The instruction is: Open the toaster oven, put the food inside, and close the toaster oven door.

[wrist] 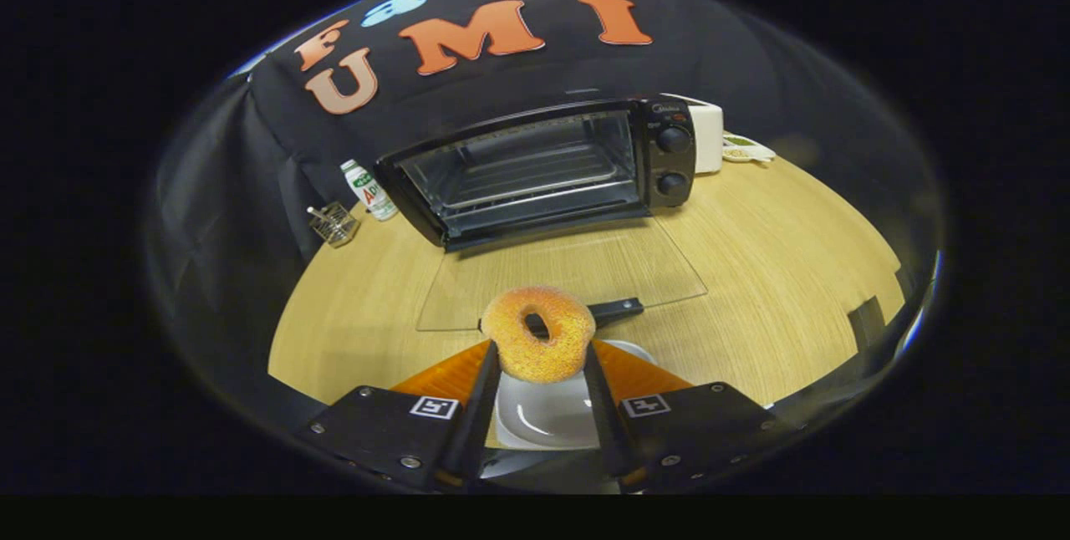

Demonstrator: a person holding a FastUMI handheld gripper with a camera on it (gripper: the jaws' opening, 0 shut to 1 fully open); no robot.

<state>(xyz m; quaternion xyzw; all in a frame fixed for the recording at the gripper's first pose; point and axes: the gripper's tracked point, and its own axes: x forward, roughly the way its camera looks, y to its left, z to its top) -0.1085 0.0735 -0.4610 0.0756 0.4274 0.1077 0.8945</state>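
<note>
While clamped on a sugared doughnut [537,333], gripper [539,356] fingers above white plate [543,415], facing open toaster oven [543,168].

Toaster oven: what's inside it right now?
The toaster oven stands open, its glass door flat on the table. Inside, a bare wire rack with no food on it. The donut is clamped in the gripper jaws, over a white plate.

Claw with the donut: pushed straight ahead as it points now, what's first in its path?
Probably the open glass door lying flat ahead of the claw, shut on the donut; beyond it, the toaster oven cavity. Height over the door is unclear.
</note>
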